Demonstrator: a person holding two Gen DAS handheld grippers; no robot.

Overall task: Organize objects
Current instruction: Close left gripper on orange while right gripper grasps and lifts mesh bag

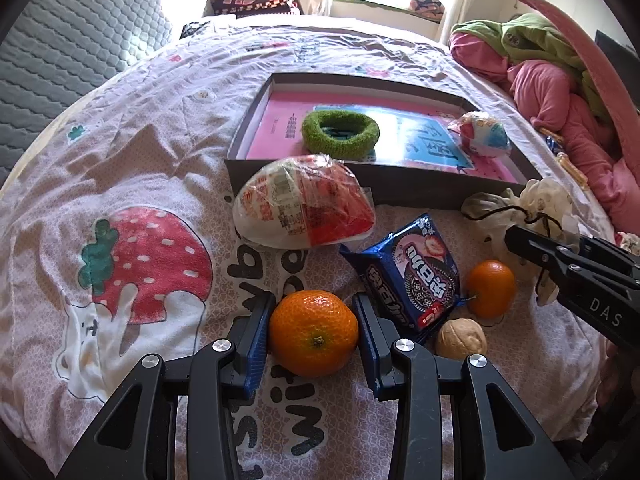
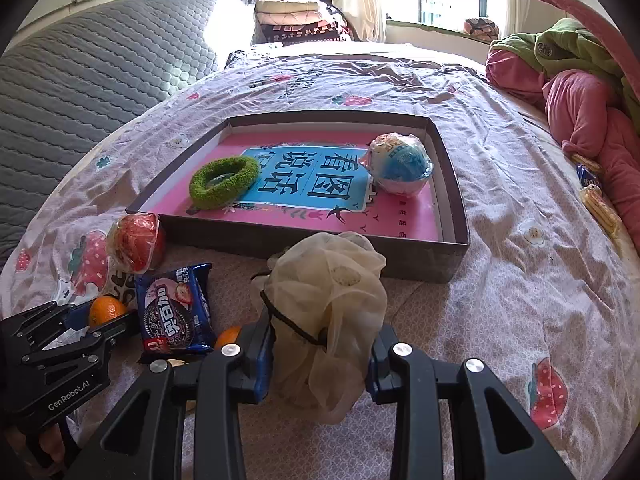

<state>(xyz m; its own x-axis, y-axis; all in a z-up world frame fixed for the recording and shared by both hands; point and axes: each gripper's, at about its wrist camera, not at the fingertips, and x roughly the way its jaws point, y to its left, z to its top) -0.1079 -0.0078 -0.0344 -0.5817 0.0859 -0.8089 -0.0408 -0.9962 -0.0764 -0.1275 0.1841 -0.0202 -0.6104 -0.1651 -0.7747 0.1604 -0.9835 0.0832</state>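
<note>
In the left wrist view, the left tongs point(image 1: 314, 334) are gripping a large orange point(image 1: 313, 334), both blue pads pressing its sides, and the orange is resting on the bed cover point(image 1: 120, 160) near the bed's near edge. Just right of it a blue cookie packet point(image 1: 408, 276) is lying, with a small orange point(image 1: 491, 288) and a walnut point(image 1: 460, 338) beside that. A red-and-white wrapped bowl point(image 1: 306, 202) is leaning against the near wall of a shallow cardboard tray point(image 1: 420, 190), which is holding a green fuzzy ring point(image 1: 340, 130) and a blue-and-white wrapped ball point(image 1: 484, 134). The right tongs point(image 1: 520, 240) are reaching in from the right edge toward a cream mesh pouch point(image 1: 540, 204).

In the right wrist view, the right tongs point(image 2: 320, 354) are pinching the cream mesh pouch point(image 2: 332, 300) between narrowly set pads, just in front of the tray's near wall point(image 2: 360, 252). The green fuzzy ring point(image 2: 224, 178) is sitting at the tray's left side and the wrapped ball point(image 2: 400, 164) toward its far right corner. The left tongs point(image 2: 92, 320) are showing at the left edge, closed on the large orange point(image 2: 106, 310), beside the cookie packet point(image 2: 176, 312).
</note>
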